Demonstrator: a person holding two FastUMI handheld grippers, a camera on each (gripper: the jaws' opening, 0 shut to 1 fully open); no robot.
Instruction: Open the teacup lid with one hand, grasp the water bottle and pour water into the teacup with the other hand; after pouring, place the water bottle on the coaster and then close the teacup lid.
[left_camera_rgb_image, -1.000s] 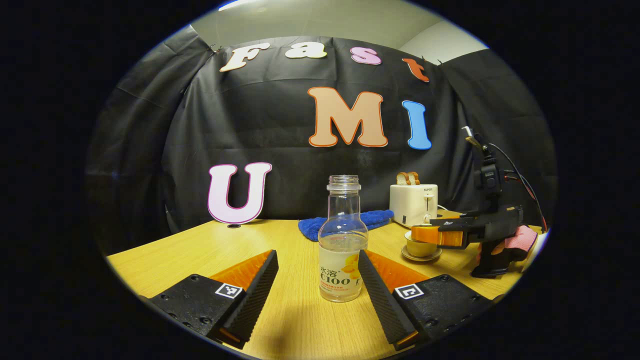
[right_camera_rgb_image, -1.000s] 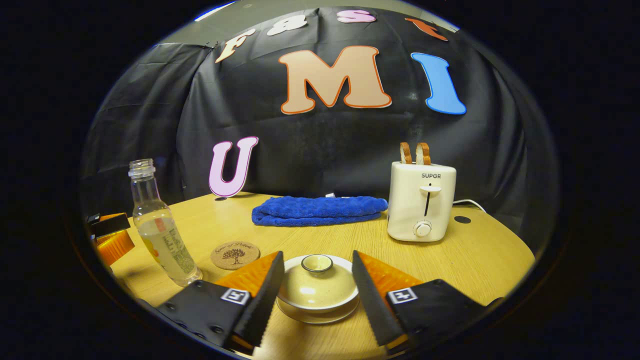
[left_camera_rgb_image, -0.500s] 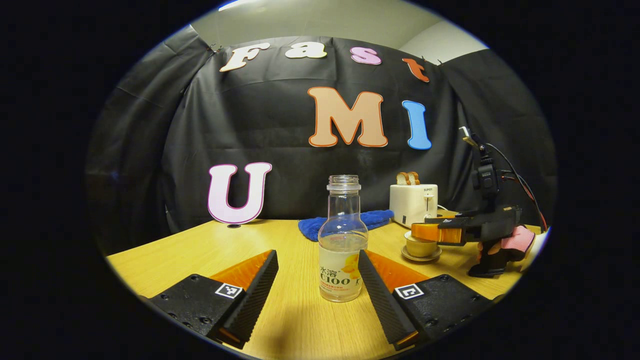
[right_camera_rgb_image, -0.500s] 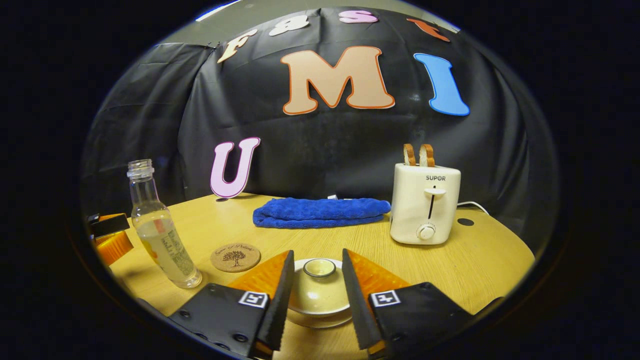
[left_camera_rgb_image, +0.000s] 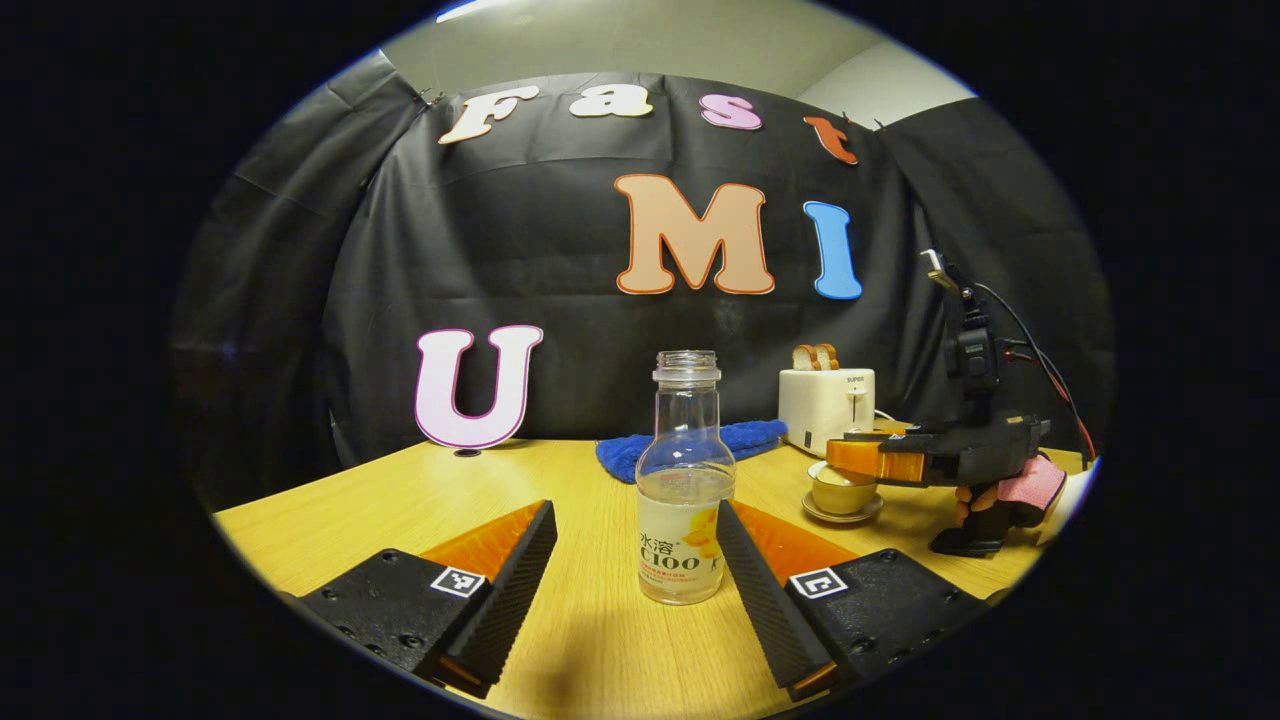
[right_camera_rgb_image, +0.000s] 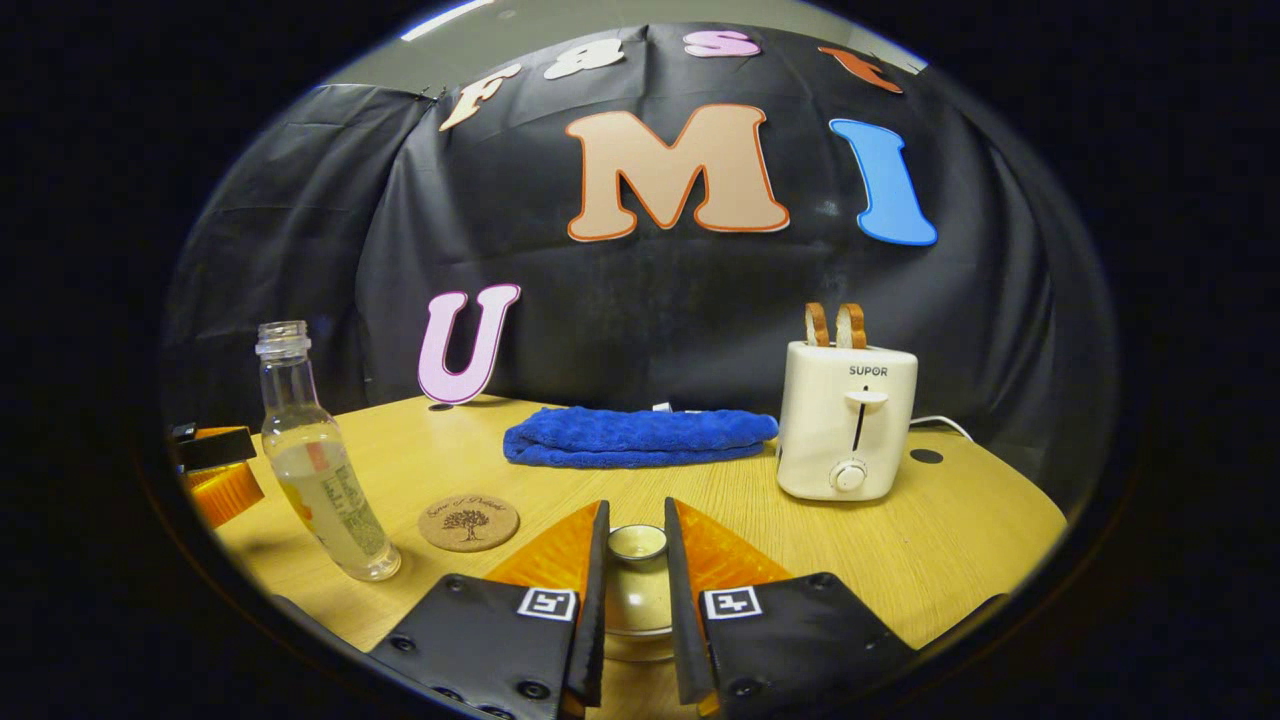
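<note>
On the counter (right_camera_rgb_image: 950, 540), light wood grain, the items stand as follows.

Water bottle (left_camera_rgb_image: 686, 480): clear, uncapped, upright, partly filled with liquid, label on the lower body. In the left gripper view it stands between the fingers of the left gripper (left_camera_rgb_image: 636, 570), which are spread wide; the bottle sits near the right-hand finger, and whether that finger touches it cannot be told. In the right gripper view the same bottle (right_camera_rgb_image: 315, 460) is at far left, with part of the left gripper just beside it at the edge.

Teacup (left_camera_rgb_image: 840, 492): pale, on a saucer (left_camera_rgb_image: 842, 514), to the right of the bottle in the left gripper view. The right gripper (left_camera_rgb_image: 850, 458) sits over its top there, held by a hand (left_camera_rgb_image: 1000, 495) in a pink glove.

Teacup lid (right_camera_rgb_image: 637, 580): pale dome with a round knob on top. In the right gripper view the right gripper (right_camera_rgb_image: 634, 590) has its fingers drawn close together, one pressing each side of the lid below the knob. Whether the lid rests on the cup or is raised off it cannot be told.

Coaster (right_camera_rgb_image: 468, 522): round cork, tree print, lying flat between bottle and teacup, apart from both.

Blue towel (right_camera_rgb_image: 640, 436): folded, at the back of the counter.

Toaster (right_camera_rgb_image: 846, 420): white, two slices of bread standing in its slots, just right of the towel.
</note>
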